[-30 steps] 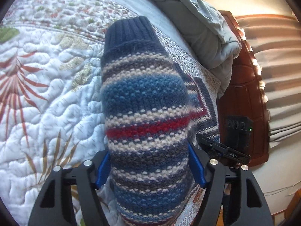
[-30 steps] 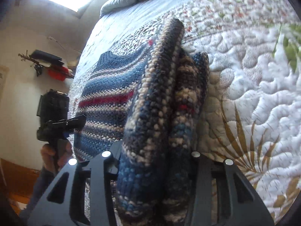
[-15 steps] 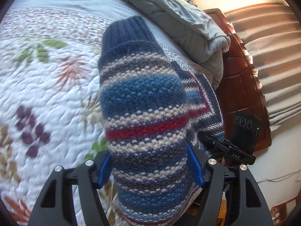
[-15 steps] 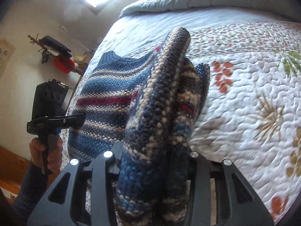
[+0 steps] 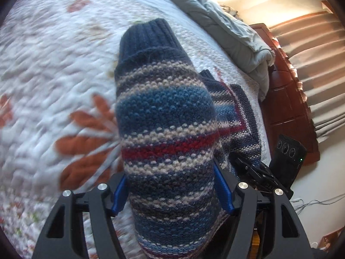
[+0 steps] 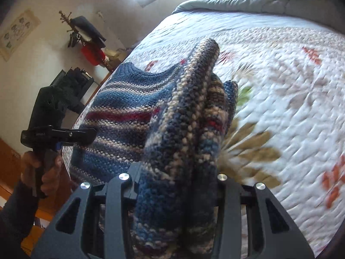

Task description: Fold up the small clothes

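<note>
A small knitted sweater [image 5: 163, 116] with blue, cream and red stripes and a navy ribbed cuff is held above the quilted bed. My left gripper [image 5: 172, 192] is shut on one bunched part of it. My right gripper [image 6: 176, 185] is shut on another bunched part of the sweater [image 6: 185, 116]; the sweater body hangs between the two. The left gripper also shows in the right wrist view [image 6: 58, 135], held by a hand. The right gripper shows in the left wrist view [image 5: 265, 179].
The bed carries a white floral quilt [image 5: 54, 69], also in the right wrist view [image 6: 280, 90]. A grey duvet [image 5: 226, 28] is heaped at the head. A wooden headboard [image 5: 289, 99] and curtains stand beyond. A coat rack [image 6: 84, 32] stands by the wall.
Both grippers have carried the sweater across the quilt; the quilt pattern beneath has shifted and blurs. The grips on the sweater are unchanged.
</note>
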A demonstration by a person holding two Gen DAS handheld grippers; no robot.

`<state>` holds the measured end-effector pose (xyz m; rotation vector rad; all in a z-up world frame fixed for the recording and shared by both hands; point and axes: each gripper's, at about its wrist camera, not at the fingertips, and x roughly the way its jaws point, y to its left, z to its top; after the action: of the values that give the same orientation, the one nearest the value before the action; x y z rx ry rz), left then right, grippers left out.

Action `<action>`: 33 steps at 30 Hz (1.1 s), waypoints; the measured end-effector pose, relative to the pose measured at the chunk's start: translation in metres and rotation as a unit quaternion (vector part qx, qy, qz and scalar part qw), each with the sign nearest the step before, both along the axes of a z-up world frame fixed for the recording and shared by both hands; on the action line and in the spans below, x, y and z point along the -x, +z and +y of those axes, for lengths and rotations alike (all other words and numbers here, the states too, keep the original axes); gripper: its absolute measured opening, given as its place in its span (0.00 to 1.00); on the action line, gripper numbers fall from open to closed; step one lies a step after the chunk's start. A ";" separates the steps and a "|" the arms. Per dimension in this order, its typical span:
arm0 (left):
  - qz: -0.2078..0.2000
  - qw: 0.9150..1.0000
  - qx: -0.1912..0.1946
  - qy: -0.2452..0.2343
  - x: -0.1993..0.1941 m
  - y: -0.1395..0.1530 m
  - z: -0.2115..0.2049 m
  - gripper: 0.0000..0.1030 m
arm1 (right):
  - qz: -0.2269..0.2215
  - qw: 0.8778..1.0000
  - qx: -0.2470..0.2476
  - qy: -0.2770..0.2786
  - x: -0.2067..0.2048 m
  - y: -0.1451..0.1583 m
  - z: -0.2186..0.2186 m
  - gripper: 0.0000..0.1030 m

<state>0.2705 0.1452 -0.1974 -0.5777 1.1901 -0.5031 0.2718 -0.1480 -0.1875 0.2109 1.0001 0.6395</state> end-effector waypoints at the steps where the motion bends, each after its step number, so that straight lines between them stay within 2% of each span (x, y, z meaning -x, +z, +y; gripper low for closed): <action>1: 0.003 1.000 -0.003 0.003 0.006 -0.005 0.010 0.67 | -0.002 1.000 0.002 0.002 0.007 -0.007 0.009 0.37; 5: 0.040 0.999 -0.008 0.018 0.015 -0.034 0.044 0.67 | 0.023 1.000 0.006 0.001 0.020 -0.040 0.045 0.39; 7: 0.051 0.998 0.013 0.028 0.015 -0.048 0.054 0.68 | 0.044 0.999 -0.018 -0.010 0.015 -0.046 0.043 0.46; 8: 0.051 0.998 0.019 0.031 0.015 -0.049 0.055 0.70 | 0.061 0.998 -0.029 -0.011 0.015 -0.048 0.041 0.53; 10: 0.044 0.999 0.016 0.028 0.017 -0.047 0.052 0.73 | 0.093 0.994 -0.054 -0.005 0.005 -0.047 0.029 0.64; 13: 0.022 0.999 -0.016 0.036 0.022 -0.033 0.043 0.77 | 0.110 0.990 -0.083 0.007 -0.007 -0.034 0.010 0.74; 15: -0.015 0.997 -0.036 0.067 0.040 -0.016 0.055 0.81 | 0.113 0.987 -0.112 -0.006 -0.016 -0.025 -0.007 0.81; 17: -0.061 0.992 -0.043 0.104 0.058 0.005 0.061 0.83 | 0.120 0.982 -0.141 -0.026 -0.032 -0.018 -0.019 0.82; 19: -0.106 0.987 -0.038 0.118 0.079 0.023 0.058 0.83 | 0.126 0.979 -0.155 -0.033 -0.055 -0.015 -0.020 0.82; 22: -0.165 0.980 0.003 0.110 0.106 0.038 0.036 0.83 | 0.144 0.975 -0.166 -0.038 -0.091 -0.023 -0.011 0.75; 24: -0.177 0.979 0.023 0.101 0.113 0.037 0.016 0.84 | 0.153 0.975 -0.161 -0.029 -0.107 -0.031 -0.001 0.62; 25: -0.175 0.979 0.033 0.101 0.116 0.030 0.011 0.84 | 0.156 0.977 -0.146 -0.022 -0.115 -0.034 0.009 0.52; 26: -0.169 0.979 0.042 0.103 0.117 0.023 0.006 0.84 | 0.153 0.979 -0.132 -0.015 -0.119 -0.034 0.017 0.24; 27: -0.160 0.980 0.048 0.105 0.117 0.016 0.002 0.84 | 0.133 0.986 -0.104 -0.005 -0.121 -0.029 0.025 0.10; 28: -0.150 0.981 0.053 0.107 0.119 0.008 0.000 0.83 | 0.098 0.991 -0.086 0.005 -0.118 -0.017 0.030 0.10; 30: -0.146 0.980 0.073 0.114 0.124 -0.002 -0.003 0.83 | 0.029 0.996 -0.083 0.021 -0.105 0.008 0.034 0.09; 32: -0.143 0.979 0.093 0.112 0.132 -0.008 -0.006 0.84 | -0.063 0.995 -0.072 0.020 -0.087 0.029 0.034 0.09; 33: -0.136 0.979 0.100 0.112 0.132 -0.012 -0.007 0.84 | -0.075 0.996 -0.048 0.003 -0.088 0.025 0.032 0.09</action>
<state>0.1387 0.1386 -0.2096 -0.7787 0.8077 -0.4946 0.3597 -0.1158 -0.1623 0.2403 0.8262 0.6995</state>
